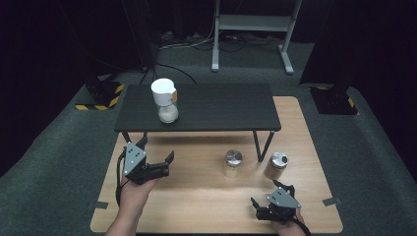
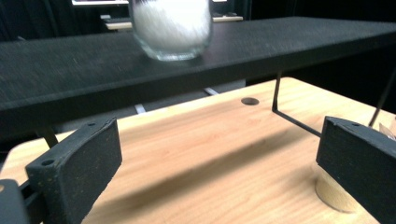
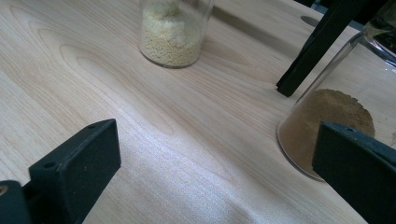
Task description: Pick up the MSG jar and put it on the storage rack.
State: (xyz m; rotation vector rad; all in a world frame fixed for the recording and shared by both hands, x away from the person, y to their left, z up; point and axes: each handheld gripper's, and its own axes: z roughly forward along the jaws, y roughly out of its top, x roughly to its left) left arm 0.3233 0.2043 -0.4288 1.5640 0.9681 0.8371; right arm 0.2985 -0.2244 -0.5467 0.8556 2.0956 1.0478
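Left gripper (image 1: 156, 158): held above the near left part of the wooden table (image 1: 196, 196); jaws spread wide apart, nothing between them. In the left gripper view the jaws are seen aimed under and toward the black shelf.
Right gripper (image 1: 269, 196): held low at the near right edge of the wooden table; jaws spread wide apart, nothing gripped.
Jar of brown powder (image 1: 276, 165): standing upright on the wooden table, just beside the right-hand leg of the black shelf, metal lid on. It is the jar nearest the right gripper; in the right gripper view (image 3: 322, 126) it is seen partly behind the right-hand jaw, not touched so far as can be told.
Jar of yellow grains (image 1: 232, 162): upright on the wooden table, left of the brown jar and apart from it, metal lid on; recorded ahead of the right gripper in its own view (image 3: 173, 32).
Jar of white powder (image 1: 165, 100): standing on the black shelf (image 1: 221, 105), left of its middle, white lid on; seen above the jaws in the left gripper view (image 2: 171, 28).
Black shelf: low, on thin black legs, set across the far half of the wooden table.
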